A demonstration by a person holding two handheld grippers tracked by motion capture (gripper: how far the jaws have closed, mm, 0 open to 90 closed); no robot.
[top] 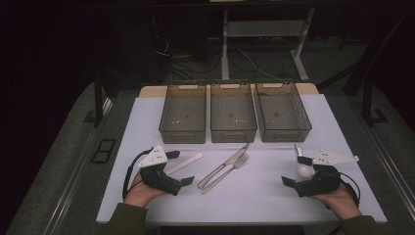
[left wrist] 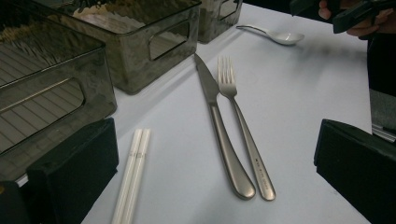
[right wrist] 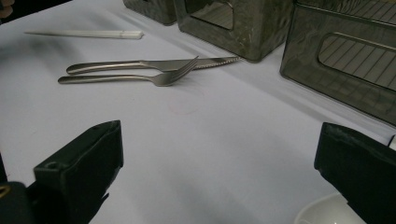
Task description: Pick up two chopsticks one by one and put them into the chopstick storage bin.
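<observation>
Two hands are resting at the near edge of the worktop [top: 147, 117], and we are reading them from left to right. On the left, we are seeing the left hand [top: 142, 192] lying low on the white surface, its sleeve coming in from the bottom, and wrapping the left hand-held gripper [top: 180, 168], which is pointing forward and slightly inward. Its black jaws are standing spread wide with nothing between the pads. Just beside them, the white chopsticks [top: 185, 163] are lying as a close pair, angled toward the left bin [top: 182, 113].

Moving to the middle, we are finding the knife [top: 225, 166] and the fork [top: 228, 171] lying side by side and touching near their tips, in front of the middle bin [top: 233, 112]. The right bin [top: 282, 111] is sitting beside it.

On the right, the right hand [top: 337, 198] is resting on the worktop, holding the right hand-held gripper [top: 296, 171] turned inward toward the cutlery. Its jaws are also gaping apart, gripping nothing. The white spoon [top: 303, 165] is lying right by the far jaw; in the right gripper view its bowl [right wrist: 327, 212] is showing just beneath that jaw.
</observation>
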